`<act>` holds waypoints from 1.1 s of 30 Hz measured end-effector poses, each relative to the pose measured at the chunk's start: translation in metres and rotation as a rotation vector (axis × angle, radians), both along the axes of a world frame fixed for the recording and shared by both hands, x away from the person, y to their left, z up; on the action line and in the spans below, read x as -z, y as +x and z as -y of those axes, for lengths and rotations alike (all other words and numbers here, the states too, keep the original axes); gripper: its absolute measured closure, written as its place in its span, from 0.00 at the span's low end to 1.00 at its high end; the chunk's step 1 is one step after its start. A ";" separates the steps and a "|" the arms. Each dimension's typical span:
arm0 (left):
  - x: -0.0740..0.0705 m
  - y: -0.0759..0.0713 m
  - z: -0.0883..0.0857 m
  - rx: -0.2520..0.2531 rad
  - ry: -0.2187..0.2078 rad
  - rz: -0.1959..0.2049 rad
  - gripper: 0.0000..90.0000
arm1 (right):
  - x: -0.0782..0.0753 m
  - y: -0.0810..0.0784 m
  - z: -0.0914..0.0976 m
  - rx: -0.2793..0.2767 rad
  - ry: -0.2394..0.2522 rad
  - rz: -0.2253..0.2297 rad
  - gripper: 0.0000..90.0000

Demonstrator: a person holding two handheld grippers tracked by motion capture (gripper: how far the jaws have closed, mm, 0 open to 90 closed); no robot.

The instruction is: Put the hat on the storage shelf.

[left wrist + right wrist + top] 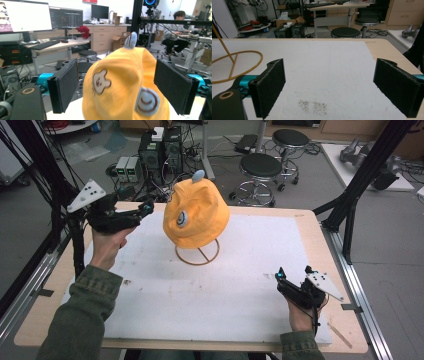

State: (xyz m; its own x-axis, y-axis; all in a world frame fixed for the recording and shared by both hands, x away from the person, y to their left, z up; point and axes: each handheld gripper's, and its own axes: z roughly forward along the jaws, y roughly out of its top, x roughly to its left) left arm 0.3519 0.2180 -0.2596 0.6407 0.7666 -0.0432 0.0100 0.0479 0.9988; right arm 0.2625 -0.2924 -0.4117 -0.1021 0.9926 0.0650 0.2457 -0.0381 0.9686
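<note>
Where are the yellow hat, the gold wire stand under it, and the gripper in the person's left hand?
yellow hat [197,215]: high view, on the front of its crown.
gold wire stand [180,257]: high view, on the left of its ring base.
left gripper [145,210]: high view, between its open jaw tips, beside the hat.

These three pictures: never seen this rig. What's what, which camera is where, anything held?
There is no robot arm here. A person stands at a table and holds a hand-held two-jaw tool in each hand: the left tool and the right tool. The high view looks down from above the person's side. The other two views come from cameras riding on each tool, looking out between its black jaws.

On the white mat stands a gold wire stand with a yellow hat on it, decorated with cartoon patches. The left tool is raised, jaws open on either side of the hat, not touching it. The right tool sits low over the mat, open. Nothing is held.
</note>
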 end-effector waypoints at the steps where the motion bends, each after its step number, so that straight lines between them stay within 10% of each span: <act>1: 0.005 -0.004 -0.003 -0.001 -0.016 -0.005 0.22 | 0.000 0.000 -0.001 -0.001 0.003 -0.006 0.11; 5: 0.022 -0.014 -0.013 0.008 -0.083 -0.020 0.22 | 0.000 -0.001 -0.002 0.000 -0.007 0.001 0.11; 13: 0.068 -0.044 -0.050 -0.127 -0.112 -0.042 0.22 | 0.000 -0.004 -0.001 0.016 -0.001 0.011 0.11; 22: 0.101 -0.066 -0.054 -0.243 -0.026 -0.040 0.19 | -0.001 -0.007 -0.002 0.022 -0.014 0.025 0.11; 33: 0.116 -0.081 -0.067 -0.350 -0.030 -0.028 0.19 | -0.001 -0.012 -0.003 0.033 -0.025 0.039 0.11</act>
